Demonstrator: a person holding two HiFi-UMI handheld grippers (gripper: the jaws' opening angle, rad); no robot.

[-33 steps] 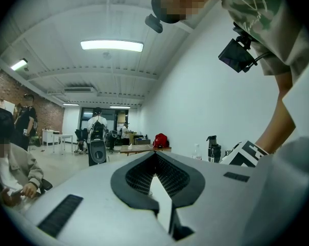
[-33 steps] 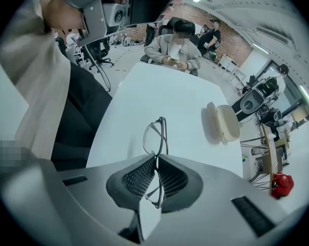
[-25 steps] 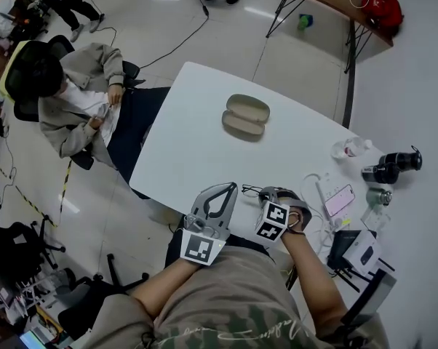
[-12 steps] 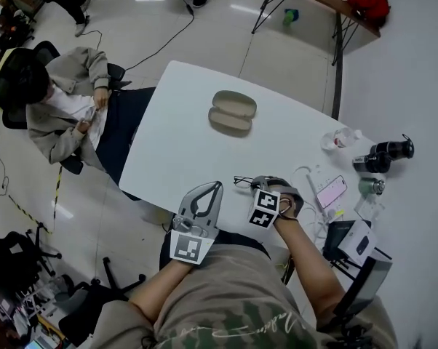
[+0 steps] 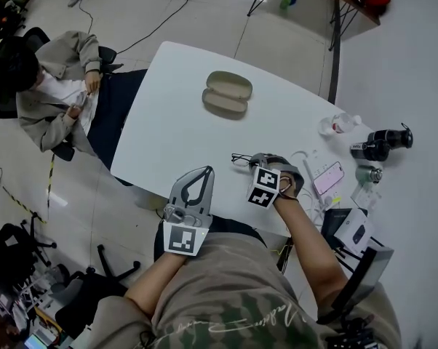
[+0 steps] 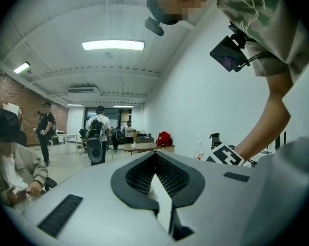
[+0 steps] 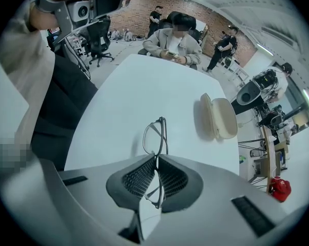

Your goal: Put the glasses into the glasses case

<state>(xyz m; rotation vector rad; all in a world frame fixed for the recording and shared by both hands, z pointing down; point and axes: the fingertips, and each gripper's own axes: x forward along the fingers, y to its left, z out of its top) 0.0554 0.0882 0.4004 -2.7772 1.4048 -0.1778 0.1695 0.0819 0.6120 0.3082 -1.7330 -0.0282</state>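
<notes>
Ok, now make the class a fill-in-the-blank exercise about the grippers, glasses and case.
The right gripper is shut on the ____. The glasses case lies ____ and empty on the white table. The left gripper is shut and holds ____.
Missing words: glasses; open; nothing.
</notes>
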